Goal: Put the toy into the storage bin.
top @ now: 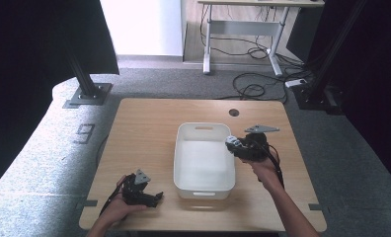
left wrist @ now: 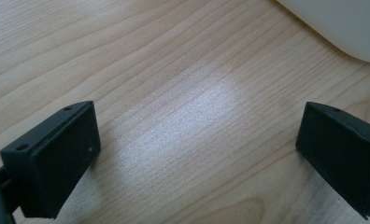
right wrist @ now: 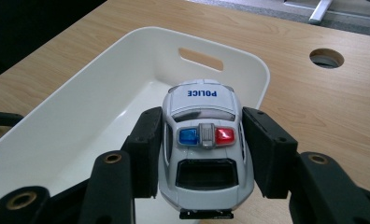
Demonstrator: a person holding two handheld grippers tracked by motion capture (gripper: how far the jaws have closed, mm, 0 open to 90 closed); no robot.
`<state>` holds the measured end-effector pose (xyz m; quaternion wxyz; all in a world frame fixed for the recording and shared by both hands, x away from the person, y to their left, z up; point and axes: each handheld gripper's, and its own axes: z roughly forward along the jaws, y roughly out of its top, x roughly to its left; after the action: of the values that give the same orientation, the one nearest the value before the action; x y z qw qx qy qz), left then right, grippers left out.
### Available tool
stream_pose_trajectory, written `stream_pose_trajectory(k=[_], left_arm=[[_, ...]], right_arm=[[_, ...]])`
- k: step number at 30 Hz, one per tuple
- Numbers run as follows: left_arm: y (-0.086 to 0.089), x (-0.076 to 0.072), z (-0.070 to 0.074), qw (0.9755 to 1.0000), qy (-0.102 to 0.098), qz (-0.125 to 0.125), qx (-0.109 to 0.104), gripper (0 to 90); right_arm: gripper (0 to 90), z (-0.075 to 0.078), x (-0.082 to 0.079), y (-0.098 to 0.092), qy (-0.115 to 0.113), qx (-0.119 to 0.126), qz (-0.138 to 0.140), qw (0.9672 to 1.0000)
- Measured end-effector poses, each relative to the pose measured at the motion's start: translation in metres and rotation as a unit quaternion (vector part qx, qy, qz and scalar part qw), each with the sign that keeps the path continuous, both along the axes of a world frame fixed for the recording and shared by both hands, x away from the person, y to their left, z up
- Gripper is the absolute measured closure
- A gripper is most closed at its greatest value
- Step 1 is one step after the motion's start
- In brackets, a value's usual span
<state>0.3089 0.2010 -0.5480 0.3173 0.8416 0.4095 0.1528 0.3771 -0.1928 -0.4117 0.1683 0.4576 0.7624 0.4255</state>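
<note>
A white toy police car (right wrist: 202, 140) with blue and red roof lights sits between the pads of my right gripper (right wrist: 202, 149), which is shut on its sides. In the high view that gripper (top: 238, 146) holds the car (top: 232, 143) over the right rim of the white bin (top: 203, 187). The car's nose points across the bin (right wrist: 57, 126), whose inside is bare. My left gripper (top: 154, 198) rests low on the table at the front left, jaws wide open with only wood grain between its fingers (left wrist: 57, 154).
The wooden table (top: 144, 123) has a round cable hole (top: 234, 112) near its far edge. A corner of the bin (left wrist: 342, 23) lies ahead of the left gripper. Beyond the table are carpet, cables and a desk frame (top: 243, 29).
</note>
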Motion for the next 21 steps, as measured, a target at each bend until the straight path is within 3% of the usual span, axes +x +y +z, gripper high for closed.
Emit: stream_pose_trajectory(k=[21], left_arm=[[0.0, 0.0, 0.0, 1.0, 0.0, 0.001, -0.001, 0.0]], right_arm=[[50.2, -0.003, 0.012, 0.033, 0.011, -0.014, 0.024, 0.9996]])
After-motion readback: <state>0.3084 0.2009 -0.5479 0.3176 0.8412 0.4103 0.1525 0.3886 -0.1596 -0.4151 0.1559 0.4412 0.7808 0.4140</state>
